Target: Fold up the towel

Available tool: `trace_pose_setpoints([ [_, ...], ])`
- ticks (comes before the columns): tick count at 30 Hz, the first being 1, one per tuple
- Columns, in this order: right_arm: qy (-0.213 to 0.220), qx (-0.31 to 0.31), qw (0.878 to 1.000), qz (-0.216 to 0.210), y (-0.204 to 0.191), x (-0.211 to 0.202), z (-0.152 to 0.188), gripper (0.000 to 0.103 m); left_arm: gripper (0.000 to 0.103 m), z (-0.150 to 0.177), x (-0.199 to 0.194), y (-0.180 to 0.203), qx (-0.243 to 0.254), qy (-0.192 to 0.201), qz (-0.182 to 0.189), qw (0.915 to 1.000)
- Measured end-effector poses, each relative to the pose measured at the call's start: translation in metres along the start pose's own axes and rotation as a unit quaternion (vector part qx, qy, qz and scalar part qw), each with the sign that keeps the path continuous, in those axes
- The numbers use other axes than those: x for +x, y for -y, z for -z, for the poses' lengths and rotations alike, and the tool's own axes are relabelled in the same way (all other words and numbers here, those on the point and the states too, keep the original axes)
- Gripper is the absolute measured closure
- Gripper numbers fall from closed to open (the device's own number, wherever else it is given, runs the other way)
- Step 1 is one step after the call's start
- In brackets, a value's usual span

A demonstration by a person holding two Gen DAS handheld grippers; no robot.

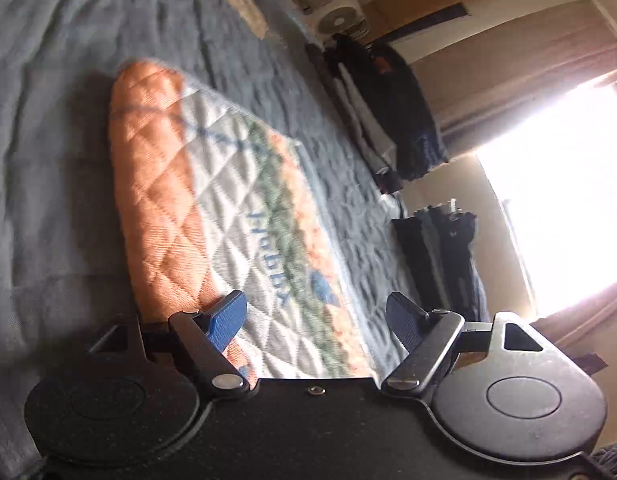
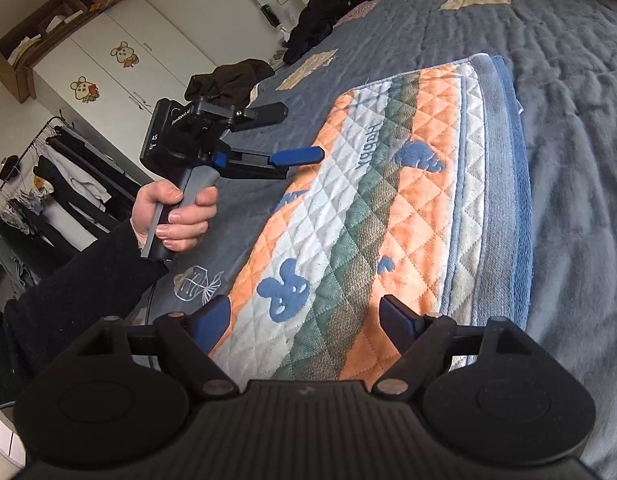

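A quilted towel [image 2: 372,208] with orange, white and green bands and blue shapes lies folded flat on the blue-grey bedspread [image 2: 568,80]. A blue terry border shows along its far edge. My right gripper [image 2: 304,312] is open over the towel's near end, with nothing between its fingers. A hand [image 2: 176,216] holds my left gripper [image 2: 292,136], open, beside the towel's left edge. In the left wrist view the towel [image 1: 212,184] stretches away from the open left gripper [image 1: 316,308], which holds nothing.
Dark clothes [image 2: 312,12] lie heaped at the bed's far side. A white wardrobe [image 2: 108,64] and a clothes rack [image 2: 48,184] stand to the left. A bright window [image 1: 568,200] and hanging garments [image 1: 388,120] show beyond the bed. A dark sleeve [image 2: 68,280] reaches in from the left.
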State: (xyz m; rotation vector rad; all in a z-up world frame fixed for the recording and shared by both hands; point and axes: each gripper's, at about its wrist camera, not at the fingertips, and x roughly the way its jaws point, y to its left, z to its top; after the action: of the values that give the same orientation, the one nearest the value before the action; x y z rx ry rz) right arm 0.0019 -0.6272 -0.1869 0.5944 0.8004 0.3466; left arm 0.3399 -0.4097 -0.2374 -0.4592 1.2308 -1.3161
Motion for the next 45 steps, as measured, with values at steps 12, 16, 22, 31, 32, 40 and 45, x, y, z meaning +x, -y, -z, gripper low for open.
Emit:
trace_pose_setpoints([
  [12,-0.024,0.002,1.0,0.014,0.015,0.006,0.008,0.022,0.041,-0.078,-0.008,-0.052,-0.039,0.091,-0.012,0.995],
  [16,-0.028,0.002,1.0,0.013,0.015,0.005,0.006,0.022,0.045,-0.095,-0.009,-0.056,-0.065,0.114,-0.021,0.9912],
  [22,-0.027,0.036,0.999,-0.002,0.02,-0.002,0.0,0.022,0.034,-0.079,-0.024,0.007,-0.016,0.108,-0.036,0.9934],
  [31,0.074,0.06,0.995,-0.019,0.034,-0.045,-0.049,0.022,0.017,0.059,-0.041,0.114,0.022,0.076,0.041,0.996],
  [32,0.087,0.067,0.994,-0.031,0.037,-0.048,-0.056,0.022,0.017,0.076,-0.039,0.122,0.023,0.07,0.048,0.9961],
  [40,0.054,0.072,0.993,-0.08,0.072,-0.019,-0.116,0.021,0.016,0.141,-0.019,0.149,0.087,0.041,-0.019,0.9952],
  [45,0.014,0.07,0.995,-0.066,0.093,0.019,-0.148,0.021,0.015,0.123,-0.01,0.155,0.116,0.051,-0.065,0.9898],
])
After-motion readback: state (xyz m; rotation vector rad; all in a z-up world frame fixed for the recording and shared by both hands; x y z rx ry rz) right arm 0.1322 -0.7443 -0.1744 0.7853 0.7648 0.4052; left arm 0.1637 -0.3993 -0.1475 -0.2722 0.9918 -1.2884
